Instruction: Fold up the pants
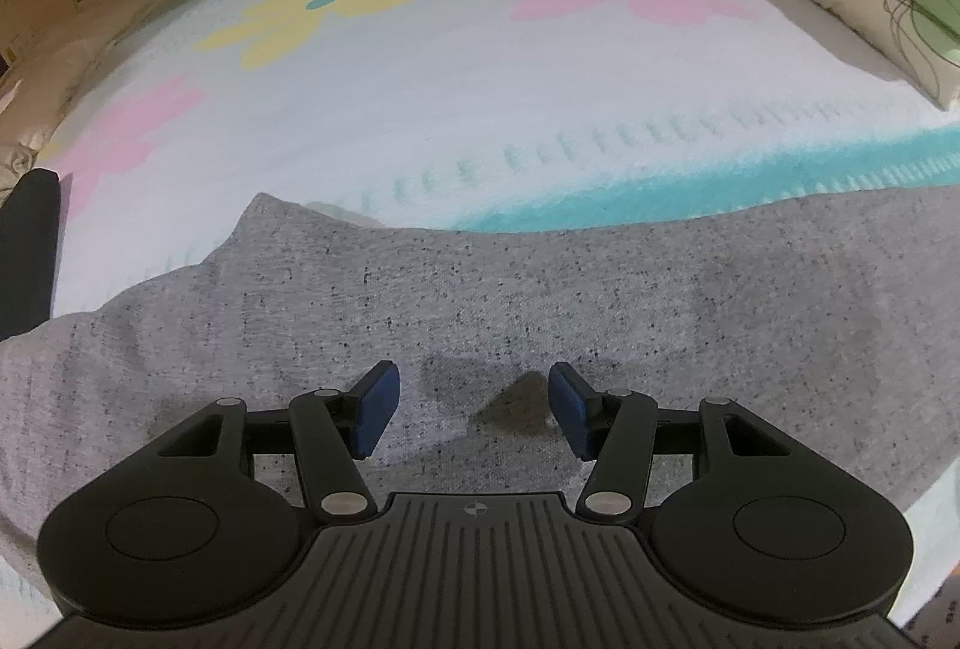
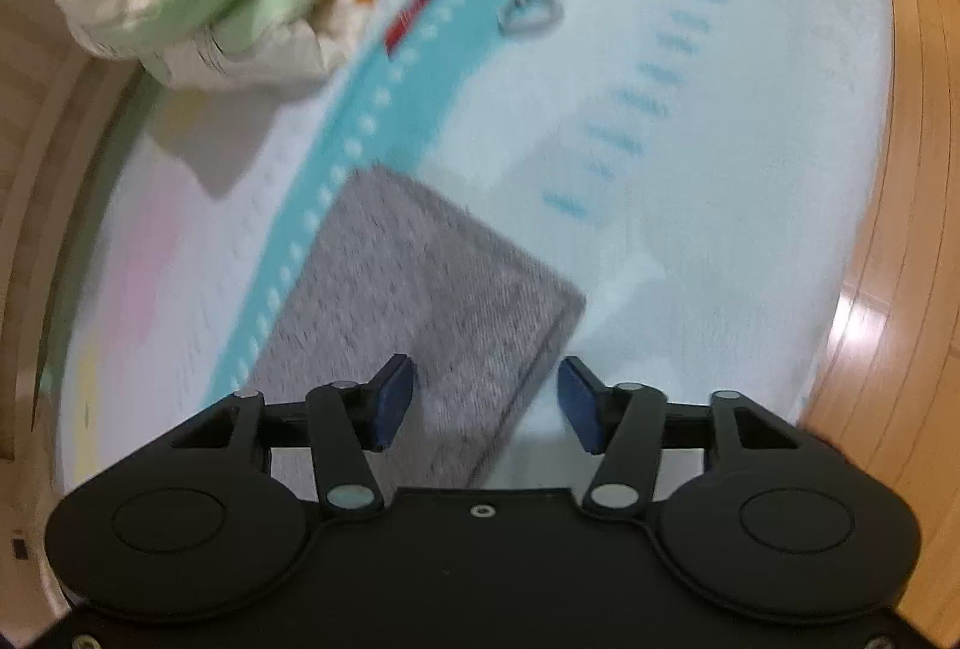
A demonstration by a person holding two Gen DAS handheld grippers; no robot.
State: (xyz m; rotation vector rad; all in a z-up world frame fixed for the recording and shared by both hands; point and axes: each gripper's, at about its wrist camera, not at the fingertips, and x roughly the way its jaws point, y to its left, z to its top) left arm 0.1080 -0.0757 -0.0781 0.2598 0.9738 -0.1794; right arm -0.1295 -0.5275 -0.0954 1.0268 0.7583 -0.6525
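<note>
Flowered blanket (image 1: 480, 97); grey pants (image 1: 480, 301) lie crosswise; left gripper (image 1: 474, 409), right gripper (image 2: 486, 403) agape.

Soft even light, fisheye-warped edges; right view motion-blurred, floor (image 2: 864, 313) glare.

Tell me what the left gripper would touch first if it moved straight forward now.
Most likely the grey pants: the left gripper, jaws open and holding nothing, points down at the fabric. Depth is unclear.
</note>
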